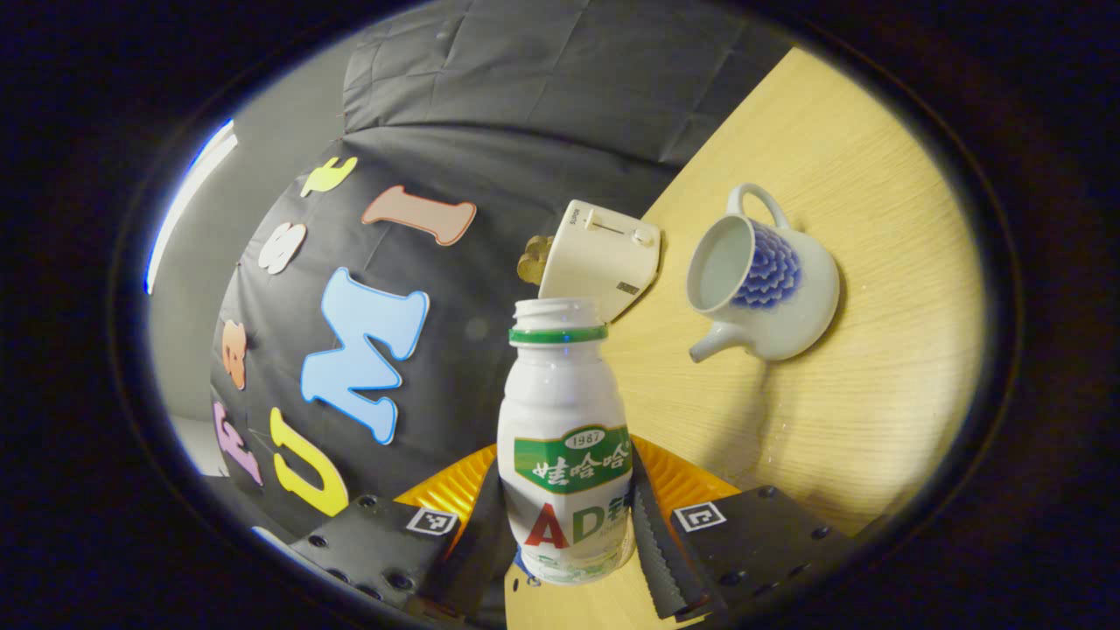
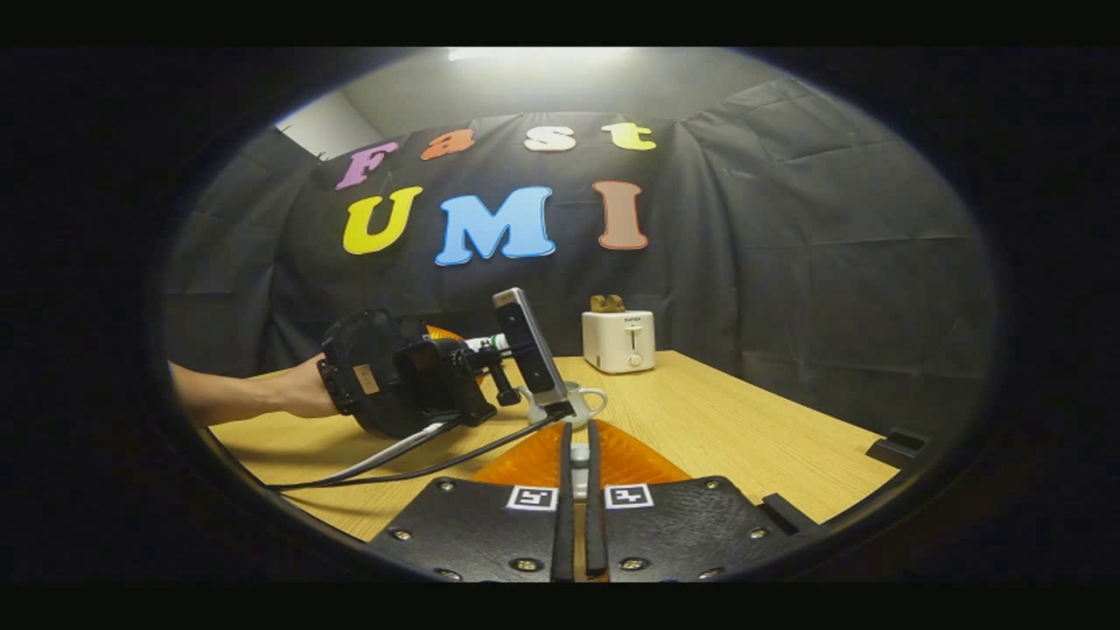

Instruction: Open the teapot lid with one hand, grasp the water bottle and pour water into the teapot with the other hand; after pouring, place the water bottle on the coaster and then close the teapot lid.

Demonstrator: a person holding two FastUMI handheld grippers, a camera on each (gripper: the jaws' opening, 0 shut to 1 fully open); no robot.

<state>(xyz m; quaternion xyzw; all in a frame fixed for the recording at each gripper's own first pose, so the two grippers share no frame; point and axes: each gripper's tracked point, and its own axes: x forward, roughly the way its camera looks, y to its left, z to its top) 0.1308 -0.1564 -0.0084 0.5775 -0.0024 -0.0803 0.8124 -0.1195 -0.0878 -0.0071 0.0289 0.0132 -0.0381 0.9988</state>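
One bottle [image 1: 567, 437] gripped in our left tongs [image 1: 569, 525] points past the lidless teapot [image 1: 763, 284]; right tongs [image 2: 577, 516] pinch something small.

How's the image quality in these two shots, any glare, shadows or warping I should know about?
Left gripper view: sharp, strong fisheye bend tilting the table; soft glare on the water bottle, and the teapot casts a shadow below it. Right gripper view: softer and dimmer, a bright ceiling light washed out at the top, the wall's folds curved, cable shadows on the table.
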